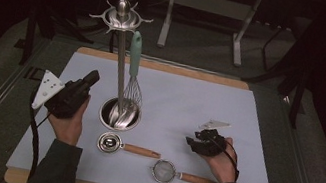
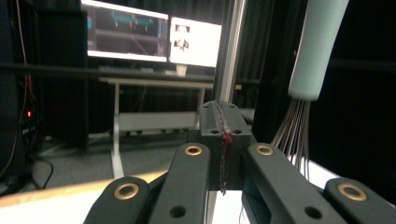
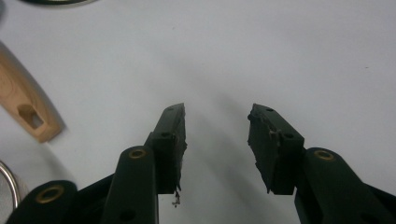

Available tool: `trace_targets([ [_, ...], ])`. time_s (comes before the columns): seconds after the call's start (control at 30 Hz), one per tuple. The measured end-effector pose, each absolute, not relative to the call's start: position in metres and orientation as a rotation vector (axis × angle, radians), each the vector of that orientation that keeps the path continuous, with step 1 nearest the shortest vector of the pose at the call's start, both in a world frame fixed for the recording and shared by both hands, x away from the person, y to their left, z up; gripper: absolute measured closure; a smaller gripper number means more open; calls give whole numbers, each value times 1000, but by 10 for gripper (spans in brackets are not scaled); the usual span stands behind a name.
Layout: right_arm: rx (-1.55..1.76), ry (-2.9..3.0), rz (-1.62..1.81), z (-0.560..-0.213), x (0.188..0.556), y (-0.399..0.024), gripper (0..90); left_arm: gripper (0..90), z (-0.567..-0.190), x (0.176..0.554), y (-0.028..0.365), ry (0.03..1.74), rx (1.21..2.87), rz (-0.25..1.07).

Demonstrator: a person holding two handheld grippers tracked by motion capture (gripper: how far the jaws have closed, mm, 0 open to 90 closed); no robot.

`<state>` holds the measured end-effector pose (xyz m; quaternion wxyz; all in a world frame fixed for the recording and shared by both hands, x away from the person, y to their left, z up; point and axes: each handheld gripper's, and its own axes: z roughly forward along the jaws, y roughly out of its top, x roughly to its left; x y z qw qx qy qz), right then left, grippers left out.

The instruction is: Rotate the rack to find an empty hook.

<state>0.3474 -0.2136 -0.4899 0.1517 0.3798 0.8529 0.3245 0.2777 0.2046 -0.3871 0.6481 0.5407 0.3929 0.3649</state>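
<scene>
Behind whisk [image 1: 133, 83], stand pole [image 1: 120, 69] partly hidden; left gripper [image 2: 223, 133] closed empty, right gripper [image 3: 215, 135] open.

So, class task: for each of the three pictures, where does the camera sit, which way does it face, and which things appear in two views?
High view: fixed above the person's side, looking forward and down on the table; both forearms, left gripper and right gripper show.
Left gripper view: rides the left gripper, jaws shut, facing level past the whisk toward monitors.
Right gripper view: rides the right gripper, jaws open and empty, facing down at the white mat.
Shared: the whisk and stand pole, high and left views.
</scene>
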Motion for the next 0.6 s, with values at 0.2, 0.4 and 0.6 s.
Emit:
trace_targets([
  [0.2, 1087, 2435, 935, -489, 344, -219, 557, 900, -364, 275, 195, 785, 1158, 871],
  [0.4, 1119, 2414, 951, -488, 342, -230, 556, 900, -350, 275, 185, 727, 1131, 881],
  [0.6, 1148, 2389, 975, -487, 341, -241, 556, 900, -336, 275, 175, 691, 1112, 889],
])
